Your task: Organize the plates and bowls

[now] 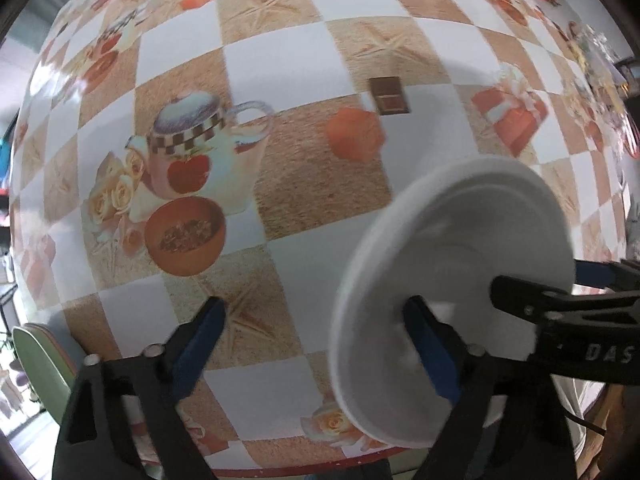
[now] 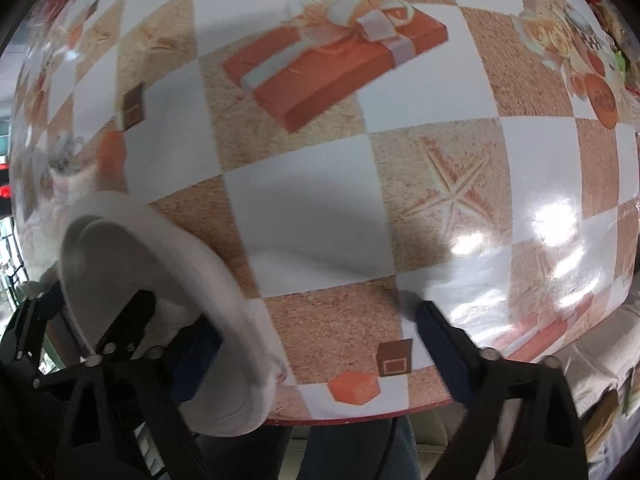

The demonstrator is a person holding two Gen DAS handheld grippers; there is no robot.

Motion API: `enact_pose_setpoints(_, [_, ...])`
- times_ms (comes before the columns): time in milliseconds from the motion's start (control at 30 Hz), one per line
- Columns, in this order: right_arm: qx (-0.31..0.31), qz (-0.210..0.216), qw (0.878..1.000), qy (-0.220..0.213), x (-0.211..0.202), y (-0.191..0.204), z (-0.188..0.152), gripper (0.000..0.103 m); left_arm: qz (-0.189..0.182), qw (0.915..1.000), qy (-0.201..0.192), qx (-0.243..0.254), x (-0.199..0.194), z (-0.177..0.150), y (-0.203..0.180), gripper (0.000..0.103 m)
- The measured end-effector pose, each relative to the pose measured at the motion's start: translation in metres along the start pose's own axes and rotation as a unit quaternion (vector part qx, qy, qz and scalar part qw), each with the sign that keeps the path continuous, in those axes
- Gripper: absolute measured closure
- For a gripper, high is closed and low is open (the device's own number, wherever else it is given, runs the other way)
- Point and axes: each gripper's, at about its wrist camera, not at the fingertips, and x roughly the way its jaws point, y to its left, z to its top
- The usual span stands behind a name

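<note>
White round foam-like plate (image 1: 460, 240), shallow, with a raised rim and a stepped centre ring, unmarked; tilted steeply on edge and lifted off the cloth, over the near edge of the table (image 1: 280, 60). Left wrist view: left gripper (image 1: 314, 348) with blue-padded fingers spread wide, left finger over bare checked cloth, right finger in front of the plate's face. Beyond it, entering from the right, right gripper (image 1: 536, 284), one black fingertip before the plate and one blue pad showing behind its rim. Right wrist view: same plate (image 2: 104, 264) at lower left, concave face toward the camera, rim blurred; right gripper's own fingers (image 2: 440, 344) likewise spread wide, the left one close against the plate's rim, the right one over the cloth by the near edge. Contact between any pad and the plate not resolvable; lower rim cut off behind the gripper bodies in both views. Legible writing limited to white letters "DAS" on the right gripper's body, cut by the frame edge.
</note>
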Motion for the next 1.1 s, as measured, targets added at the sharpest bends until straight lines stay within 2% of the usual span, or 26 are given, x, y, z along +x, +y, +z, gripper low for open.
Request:
enact_pose_setpoints(33, [-0.004, 0.004, 1.000, -0.002, -0.002, 0.003, 0.000, 0.030, -0.006, 1.0000, -0.001, 0.003, -0.002, -0.001, -0.002, 0.030])
enact_pose_setpoints(67, [-0.009, 0.012, 1.000, -0.004, -0.004, 0.006, -0.001, 0.043, -0.018, 0.9998, -0.001, 0.007, -0.004, -0.001, -0.005, 0.043])
enact_pose_setpoints(100, [-0.015, 0.023, 1.000, -0.004, -0.005, 0.010, -0.001, 0.059, -0.029, 0.9995, -0.002, 0.010, -0.006, -0.002, -0.008, 0.049])
enact_pose_setpoints(133, [-0.016, 0.037, 0.999, -0.004, -0.006, 0.012, -0.001, 0.069, -0.036, 0.9992, -0.001, 0.015, -0.007, -0.002, -0.011, 0.063])
enact_pose_setpoints(167, [-0.015, 0.040, 0.999, 0.000, -0.005, 0.015, -0.001, 0.078, -0.045, 0.9988, 0.001, 0.019, -0.008, -0.002, -0.014, 0.067])
enact_pose_setpoints(467, [-0.031, 0.029, 0.999, 0.009, 0.002, 0.043, -0.011, 0.077, -0.043, 0.9990, 0.010, -0.009, -0.011, -0.017, 0.006, 0.067])
enact_pose_setpoints(933, [-0.109, 0.025, 0.994, 0.021, 0.018, 0.138, -0.015, 0.077, -0.023, 0.9965, 0.003, -0.080, -0.010, -0.060, 0.091, 0.065])
enact_pose_setpoints(1100, [-0.129, 0.027, 0.991, 0.026, 0.025, 0.155, -0.025, 0.077, -0.011, 0.9955, 0.001, -0.094, -0.013, -0.078, 0.120, 0.064])
